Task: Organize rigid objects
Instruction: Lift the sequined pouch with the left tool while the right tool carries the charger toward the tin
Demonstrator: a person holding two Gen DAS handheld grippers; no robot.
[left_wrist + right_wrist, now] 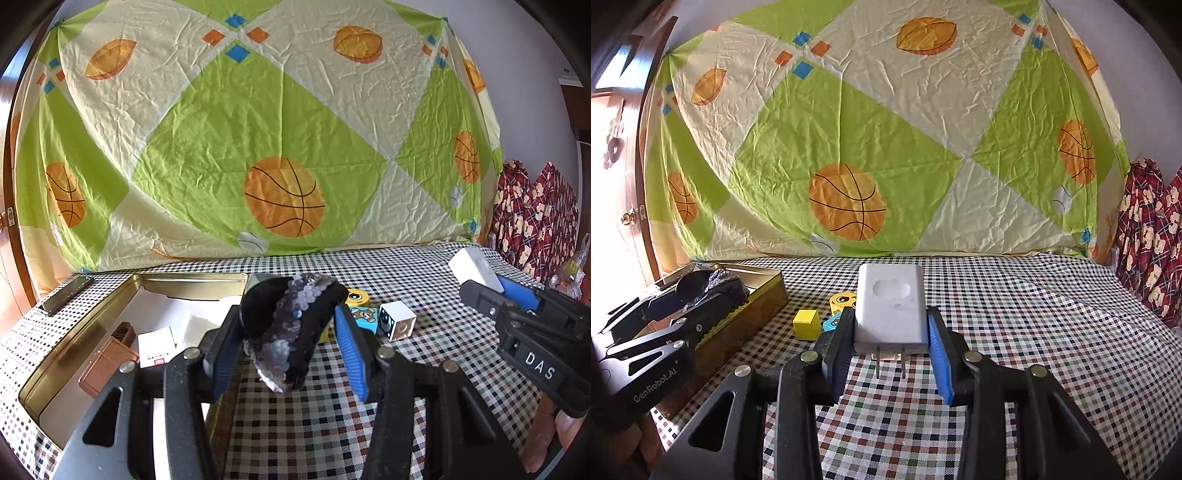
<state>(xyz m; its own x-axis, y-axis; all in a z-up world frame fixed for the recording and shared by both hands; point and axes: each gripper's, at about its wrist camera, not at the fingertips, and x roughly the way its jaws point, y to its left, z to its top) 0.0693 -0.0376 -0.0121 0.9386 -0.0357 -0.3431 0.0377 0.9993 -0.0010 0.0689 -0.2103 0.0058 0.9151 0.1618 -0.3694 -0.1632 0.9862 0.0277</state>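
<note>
We are pinching a black sequined hair clip (291, 332) between the blue pads of the left gripper (286, 350); the jaws are pressing against both sides of the clip, which is sitting raised off the checked tablecloth (424, 376). We are pinching a white plug adapter (891, 308) in the right gripper (891, 345); the jaws are bearing on its two side faces, and its two metal prongs are pointing back toward the camera.

In the left wrist view, we are seeing an open gold tin (92, 328) at 9 o'clock from the clip, its near corner just beside the left jaw. The tin is holding a brown box (107, 365) and a white card (157, 345). At 3 o'clock from the clip, a white cube (397, 320) is resting on the cloth, with a blue bear tile (364, 317) just beside it and a yellow round toy (356, 296) behind that tile.

In the right wrist view, a yellow cube (806, 324) is lying at 9 o'clock from the adapter, between the adapter and the tin. The left gripper is appearing there at 9 o'clock, over the tin's rim.

A ball-print sheet (886, 129) is hanging behind the table at 12 o'clock.
</note>
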